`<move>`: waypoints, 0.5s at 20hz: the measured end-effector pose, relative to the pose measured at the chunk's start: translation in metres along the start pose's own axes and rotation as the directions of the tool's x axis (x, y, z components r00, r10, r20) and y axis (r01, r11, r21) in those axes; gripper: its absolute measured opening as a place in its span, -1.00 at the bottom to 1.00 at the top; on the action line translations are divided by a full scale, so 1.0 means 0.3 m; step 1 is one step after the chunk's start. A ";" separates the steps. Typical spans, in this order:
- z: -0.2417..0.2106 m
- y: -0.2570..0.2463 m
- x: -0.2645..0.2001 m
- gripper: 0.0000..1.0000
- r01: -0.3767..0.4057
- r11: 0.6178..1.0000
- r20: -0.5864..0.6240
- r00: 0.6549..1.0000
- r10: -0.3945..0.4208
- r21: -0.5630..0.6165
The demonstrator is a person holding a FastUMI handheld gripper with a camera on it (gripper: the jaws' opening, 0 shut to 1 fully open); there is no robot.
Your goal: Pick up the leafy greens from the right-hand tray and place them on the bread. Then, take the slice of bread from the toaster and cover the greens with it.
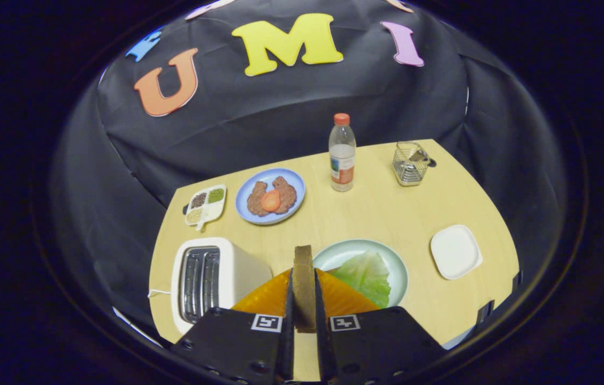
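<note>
At the bottom centre of the frame: gripper [304, 307], fingers drawn in against both flat faces of a slice of brown bread [304, 286], which stands upright on edge between them; the slice's lower end is hidden by the finger bodies, each bearing a square marker tag.

Lower left, just beside the fingers: white two-slot toaster [211, 278] on the light wooden table [376, 214], both slots dark, contents not discernible; a white cord leaves its left side and is cut off.

Just beyond the fingers, right of centre: pale green round plate [395, 267] carrying a lettuce leaf [367, 275]; the plate's near left part is covered by the fingers, and whether bread lies under the leaf cannot be told.

Right of that plate, apart from it: small white square dish [456, 251].

Middle distance, left of centre: blue plate [243, 206] with two brown patties [272, 197] and an orange-red slice, possibly tomato, resting on them. Left of it: white four-compartment tray [205, 205] of seeds or grains, too small to identify.

Far edge of the table: clear plastic bottle [342, 155] with orange cap, upright; to its right a wire mesh basket [410, 163], contents unclear.
</note>
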State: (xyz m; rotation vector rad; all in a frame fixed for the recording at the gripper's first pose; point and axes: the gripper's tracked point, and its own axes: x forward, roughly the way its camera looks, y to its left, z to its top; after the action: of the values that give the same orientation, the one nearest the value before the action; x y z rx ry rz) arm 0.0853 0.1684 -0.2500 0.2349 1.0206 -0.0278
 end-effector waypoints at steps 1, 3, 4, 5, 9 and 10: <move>-0.009 -0.008 0.023 -0.64 -0.013 1.000 -0.004 1.000 0.013 0.002; -0.018 -0.028 0.070 -0.64 -0.036 0.999 -0.007 0.999 0.036 -0.006; -0.017 -0.034 0.088 -0.64 -0.055 0.998 -0.004 0.998 0.055 -0.007; -0.021 -0.045 0.116 -0.65 -0.061 0.998 -0.009 0.998 0.061 -0.009; -0.049 -0.106 0.190 -0.64 -0.083 0.997 -0.039 0.996 0.083 -0.003; -0.052 -0.125 0.200 -0.64 -0.090 0.996 -0.043 0.995 0.089 -0.009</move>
State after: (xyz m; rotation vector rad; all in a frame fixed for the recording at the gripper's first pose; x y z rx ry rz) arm 0.0987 0.1401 -0.3154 0.2717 1.0513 0.0643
